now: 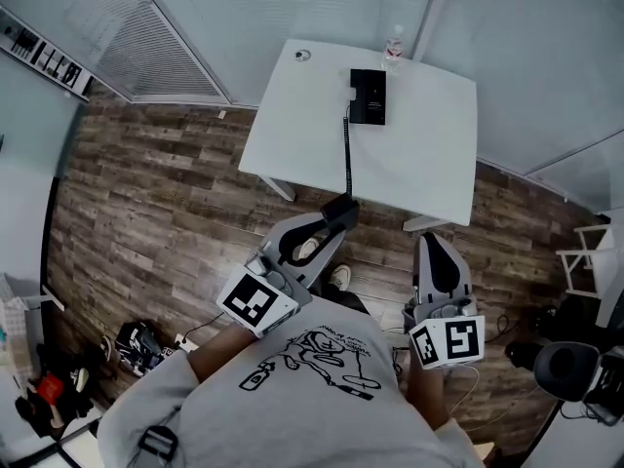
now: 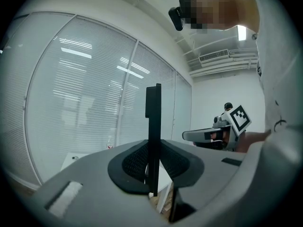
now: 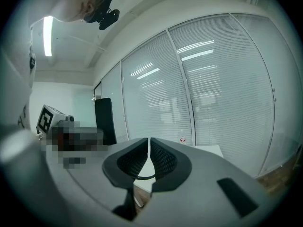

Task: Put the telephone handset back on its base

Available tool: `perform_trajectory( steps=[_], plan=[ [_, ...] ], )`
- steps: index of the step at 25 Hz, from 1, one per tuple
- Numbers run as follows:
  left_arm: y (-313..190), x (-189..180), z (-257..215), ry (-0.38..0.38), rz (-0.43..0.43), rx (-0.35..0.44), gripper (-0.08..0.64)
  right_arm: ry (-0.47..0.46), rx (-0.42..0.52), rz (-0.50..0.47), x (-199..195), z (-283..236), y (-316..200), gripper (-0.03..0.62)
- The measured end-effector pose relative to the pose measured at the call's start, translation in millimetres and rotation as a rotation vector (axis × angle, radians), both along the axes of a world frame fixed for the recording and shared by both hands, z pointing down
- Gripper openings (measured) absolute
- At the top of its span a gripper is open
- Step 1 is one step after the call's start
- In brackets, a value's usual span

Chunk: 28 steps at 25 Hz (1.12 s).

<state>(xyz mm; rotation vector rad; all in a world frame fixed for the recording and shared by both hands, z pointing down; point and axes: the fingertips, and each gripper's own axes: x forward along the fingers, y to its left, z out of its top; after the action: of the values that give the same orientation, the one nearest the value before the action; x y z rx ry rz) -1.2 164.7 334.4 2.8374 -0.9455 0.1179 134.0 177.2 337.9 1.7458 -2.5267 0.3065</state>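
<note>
1. A white table (image 1: 429,154) stands well ahead of the person.
2. The left gripper (image 1: 327,224) is clamped on the black handset (image 1: 340,208), carrying it short of the table. The right gripper (image 1: 433,244) is closed, empty and apparently spare.
3. The telephone base (image 1: 369,97) sits on the table, joined to the handset by its cord (image 1: 348,154).

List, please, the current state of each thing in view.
telephone handset: off its base, clamped in left gripper
left gripper: shut on the telephone handset
right gripper: shut, empty
telephone base: on the table, handset missing
cord: runs straight from base to handset
</note>
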Motion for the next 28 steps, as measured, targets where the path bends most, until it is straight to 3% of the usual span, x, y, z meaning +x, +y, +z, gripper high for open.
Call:
perform_trajectory(
  steps=[11, 28],
  plan=[
    [-57, -8, 12, 0.011, -0.001, -0.019, 0.069, -0.005, -0.023, -0.026, -13, 13, -56, 0.012],
    [-222, -57, 9, 0.063, 0.000, -0.021, 0.069, 0.060, 0.000, -0.088, -73, -6, -229, 0.012]
  ],
)
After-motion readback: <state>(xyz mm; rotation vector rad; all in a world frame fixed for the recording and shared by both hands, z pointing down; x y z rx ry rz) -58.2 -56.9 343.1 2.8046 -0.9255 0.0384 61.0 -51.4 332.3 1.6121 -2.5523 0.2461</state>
